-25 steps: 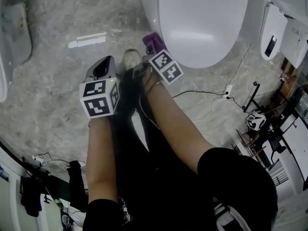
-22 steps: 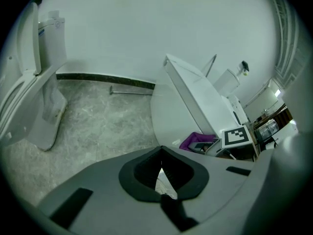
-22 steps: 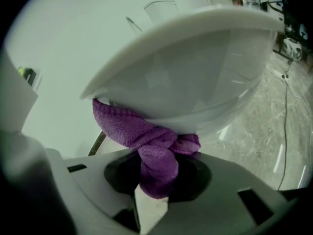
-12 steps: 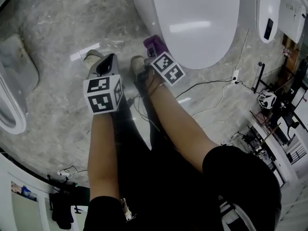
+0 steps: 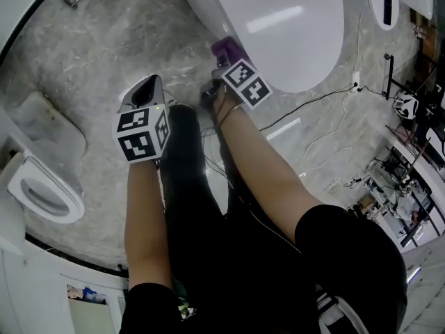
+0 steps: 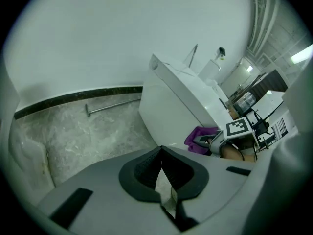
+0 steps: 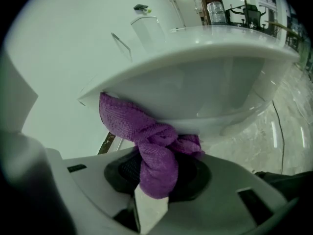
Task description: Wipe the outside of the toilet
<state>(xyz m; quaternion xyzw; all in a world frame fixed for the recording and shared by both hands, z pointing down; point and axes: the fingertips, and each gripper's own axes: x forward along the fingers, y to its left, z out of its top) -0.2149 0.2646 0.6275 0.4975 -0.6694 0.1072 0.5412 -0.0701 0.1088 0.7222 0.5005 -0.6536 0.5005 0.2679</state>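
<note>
A white toilet (image 5: 278, 26) with its lid down fills the top of the head view. My right gripper (image 5: 221, 56) is shut on a purple cloth (image 5: 226, 47), pressed against the bowl's outer side just under the rim. In the right gripper view the purple cloth (image 7: 146, 141) bunches between the jaws and touches the underside of the toilet bowl (image 7: 205, 92). My left gripper (image 5: 144, 97) hangs over the floor, left of the toilet, jaws shut and holding nothing. In the left gripper view the toilet (image 6: 171, 102) and the cloth (image 6: 198, 138) lie ahead to the right.
Grey marble floor (image 5: 90, 54) surrounds the toilet. A white squat fixture (image 5: 42, 193) sits at the left. A metal bar (image 6: 110, 105) lies on the floor by the wall. White cables (image 5: 327, 110) run right of the toilet. The person's legs (image 5: 201, 207) stand below the grippers.
The head view has swung and the grippers have moved toward the toilet. The right gripper with the cloth now touches the bowl's side.
</note>
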